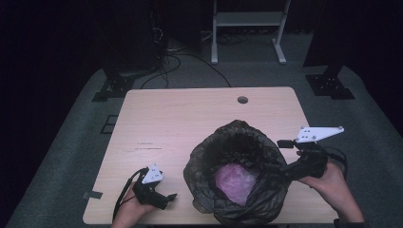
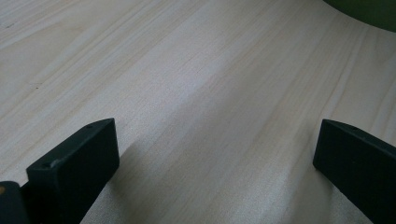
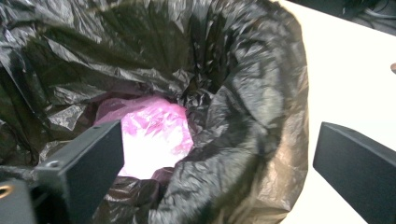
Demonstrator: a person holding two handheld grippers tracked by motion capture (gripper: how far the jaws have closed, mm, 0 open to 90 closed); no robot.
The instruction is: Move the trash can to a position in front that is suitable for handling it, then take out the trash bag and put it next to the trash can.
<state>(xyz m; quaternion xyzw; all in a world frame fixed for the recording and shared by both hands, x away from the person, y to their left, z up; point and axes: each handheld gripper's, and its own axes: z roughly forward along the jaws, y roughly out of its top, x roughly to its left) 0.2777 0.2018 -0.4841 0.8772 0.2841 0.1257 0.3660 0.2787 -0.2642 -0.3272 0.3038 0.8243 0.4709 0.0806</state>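
The black bag (image 1: pixel 237 175) stands open on the near right part of the table (image 1: pixel 190 118), a pink bundle (image 1: pixel 235 183) inside. The right gripper (image 3: pixel 219 154), jaws spread wide, straddles the bag's right rim; nothing is gripped. The likely step is pinching that rim: close on one film layer and avoid the pink bundle. The left gripper (image 1: pixel 164 197), jaws apart and empty, rests near left. The table is pale wood; the room is dark, with cables and stand bases on grey floor.
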